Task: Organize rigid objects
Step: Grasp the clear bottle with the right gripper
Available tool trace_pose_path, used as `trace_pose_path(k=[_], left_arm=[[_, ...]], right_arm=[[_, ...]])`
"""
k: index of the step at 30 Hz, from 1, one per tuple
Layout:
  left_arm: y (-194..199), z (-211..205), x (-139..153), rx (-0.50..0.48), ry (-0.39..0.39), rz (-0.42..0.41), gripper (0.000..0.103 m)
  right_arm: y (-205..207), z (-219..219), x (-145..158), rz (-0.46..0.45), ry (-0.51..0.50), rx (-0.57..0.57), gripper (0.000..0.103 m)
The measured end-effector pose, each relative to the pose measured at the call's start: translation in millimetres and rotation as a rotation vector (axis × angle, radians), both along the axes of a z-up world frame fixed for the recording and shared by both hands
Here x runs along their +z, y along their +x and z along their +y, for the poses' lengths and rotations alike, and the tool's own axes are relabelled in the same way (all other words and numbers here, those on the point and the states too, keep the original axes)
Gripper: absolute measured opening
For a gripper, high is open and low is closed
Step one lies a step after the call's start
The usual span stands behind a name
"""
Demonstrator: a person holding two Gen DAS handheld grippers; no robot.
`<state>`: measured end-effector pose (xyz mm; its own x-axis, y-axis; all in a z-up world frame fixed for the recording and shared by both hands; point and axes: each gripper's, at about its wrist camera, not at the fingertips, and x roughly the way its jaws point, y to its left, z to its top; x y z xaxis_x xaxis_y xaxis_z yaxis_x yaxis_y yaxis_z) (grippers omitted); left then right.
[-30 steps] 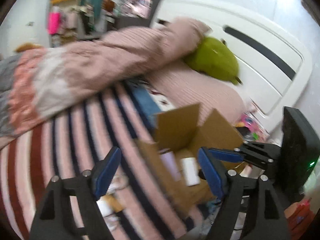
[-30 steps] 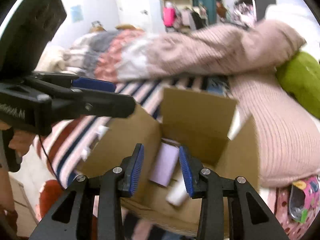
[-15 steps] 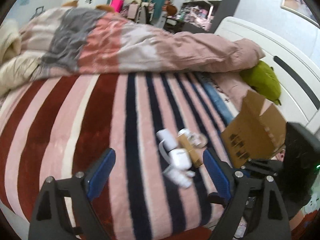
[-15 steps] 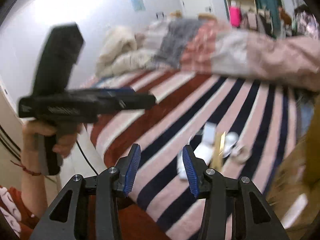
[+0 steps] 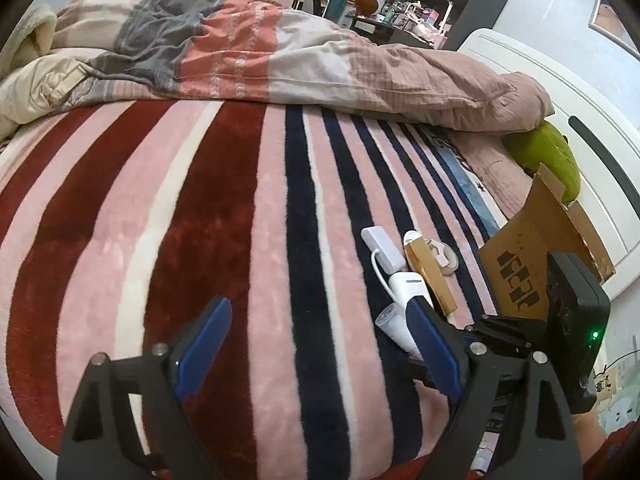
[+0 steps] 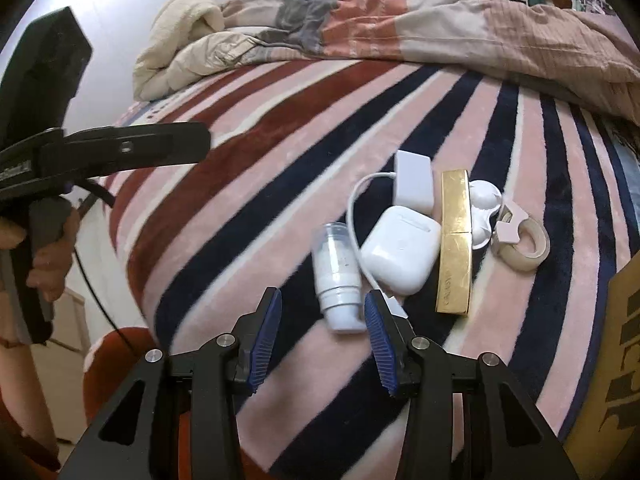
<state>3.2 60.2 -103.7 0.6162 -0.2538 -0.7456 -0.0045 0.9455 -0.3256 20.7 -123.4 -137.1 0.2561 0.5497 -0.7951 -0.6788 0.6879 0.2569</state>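
A cluster of small objects lies on the striped blanket: a clear pump bottle (image 6: 338, 276), a white earbud case (image 6: 400, 254), a white adapter with cable (image 6: 414, 180), a gold bar-shaped box (image 6: 454, 240), a white clip-like piece (image 6: 484, 208) and a tape roll (image 6: 520, 238). My right gripper (image 6: 322, 334) is open and empty, just in front of the bottle. My left gripper (image 5: 316, 346) is open and empty above the blanket, left of the cluster (image 5: 412, 272). A cardboard box (image 5: 536, 256) stands to the right.
A crumpled duvet (image 5: 280, 52) lies along the far side of the bed. A green plush (image 5: 548, 156) rests by the white headboard (image 5: 560, 92). The bed's near edge runs below both grippers. The left gripper's body shows in the right wrist view (image 6: 100, 152).
Both grippers have swung left away from the cardboard box toward the cluster on the blanket. The right gripper now hovers close over the pump bottle. Both stay open.
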Motion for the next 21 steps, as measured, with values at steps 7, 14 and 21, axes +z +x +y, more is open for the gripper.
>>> trace_pose_path(k=[7, 14, 21], left_arm=[[0, -6, 2, -0.015, -0.005, 0.007, 0.087], [-1, -33, 27, -0.099, -0.06, -0.035, 0.087], [2, -73, 62, -0.202, -0.177, -0.103, 0.065]], right_arm=[[2, 8, -5, -0.045, -0.037, -0.013, 0.021], [-7, 3, 29, -0.107, 0.026, 0.011, 0.02], [-25, -29, 90, -0.225, 0.137, 0.029, 0.02]])
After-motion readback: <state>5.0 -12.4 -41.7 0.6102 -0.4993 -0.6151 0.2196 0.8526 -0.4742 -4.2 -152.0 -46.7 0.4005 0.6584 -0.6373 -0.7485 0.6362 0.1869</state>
